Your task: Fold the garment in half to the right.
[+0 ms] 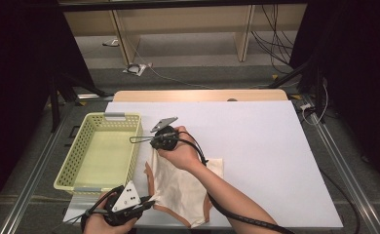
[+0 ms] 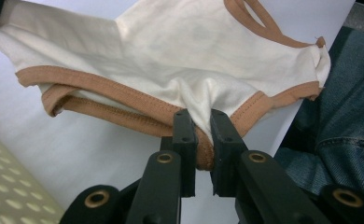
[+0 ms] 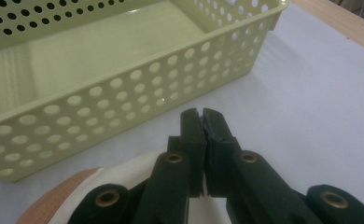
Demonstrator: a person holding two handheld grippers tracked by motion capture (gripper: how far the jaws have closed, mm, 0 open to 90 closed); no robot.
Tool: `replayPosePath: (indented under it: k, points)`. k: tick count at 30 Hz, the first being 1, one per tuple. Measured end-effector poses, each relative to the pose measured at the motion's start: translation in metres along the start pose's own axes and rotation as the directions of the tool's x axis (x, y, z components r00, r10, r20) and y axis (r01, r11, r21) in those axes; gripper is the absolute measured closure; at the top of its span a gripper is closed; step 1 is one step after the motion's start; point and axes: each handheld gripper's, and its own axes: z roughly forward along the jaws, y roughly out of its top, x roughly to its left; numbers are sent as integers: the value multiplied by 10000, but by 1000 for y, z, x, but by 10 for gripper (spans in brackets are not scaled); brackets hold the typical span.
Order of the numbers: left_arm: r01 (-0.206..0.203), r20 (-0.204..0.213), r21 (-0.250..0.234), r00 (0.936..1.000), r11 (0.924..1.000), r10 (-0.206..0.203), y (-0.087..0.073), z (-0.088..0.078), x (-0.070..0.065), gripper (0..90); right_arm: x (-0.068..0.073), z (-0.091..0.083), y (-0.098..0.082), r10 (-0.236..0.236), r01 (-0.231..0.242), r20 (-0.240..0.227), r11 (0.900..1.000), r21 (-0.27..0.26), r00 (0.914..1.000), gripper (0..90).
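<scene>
At the near edge of the table, the left gripper (image 1: 146, 204) is held in the person's left hand (image 1: 100, 219), with a grey three-cornered plate (image 1: 127, 196) on top. In the left gripper view its 2 black jaws are clamped on a fold of the tan hem of a cream garment (image 2: 180, 60), the fabric bunched between them. Denim-clad legs (image 2: 343, 116) show at the right of that view, beside the table's edge.

The cream garment (image 1: 180, 187), trimmed in tan along its edges, lies partly spread on the white table cover (image 1: 266, 156), from the near edge up to the centre left. Its near corner is in the left gripper; its far portion lies under the right hand (image 1: 180, 153).

The right gripper (image 1: 137, 139) is held just beyond the garment, pointing left toward the basket. In the right gripper view (image 3: 202, 119) its 2 jaws stand together, with nothing visible between the tips; a patch of the cream fabric with a tan edge (image 3: 101, 186) lies below the gripper body. Whether the jaws touch that fabric cannot be told. A black cable (image 1: 212, 195) trails from this gripper along the right forearm.

A pale yellow-green perforated basket (image 1: 76, 161) stands at the left of the table, just beside the garment; nothing lies in it. In the right gripper view its long wall (image 3: 124, 107) is near the jaw tips.

Beyond the white cover, a strip of wooden tabletop (image 1: 198, 95) is visible, then grey floor with loose cables (image 1: 271, 39).
</scene>
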Motion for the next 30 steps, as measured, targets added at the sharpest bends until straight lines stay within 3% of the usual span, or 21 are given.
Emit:
replayPosePath:
  k: [9,17,30]
  points:
    - [-276,110,-95,9996,9996,277,5,5,-6,823,-5,-15,-6,-42,43,31,9997,-237,10000,887]
    - [-469,202,-177,9987,9987,473,9,10,-11,823,-8,-19,-12,-82,83,85,9998,-183,9999,886]
    - [-554,201,-537,9982,9970,565,14,14,-16,823,-15,-31,-17,53,-46,217,9995,-313,9998,886]
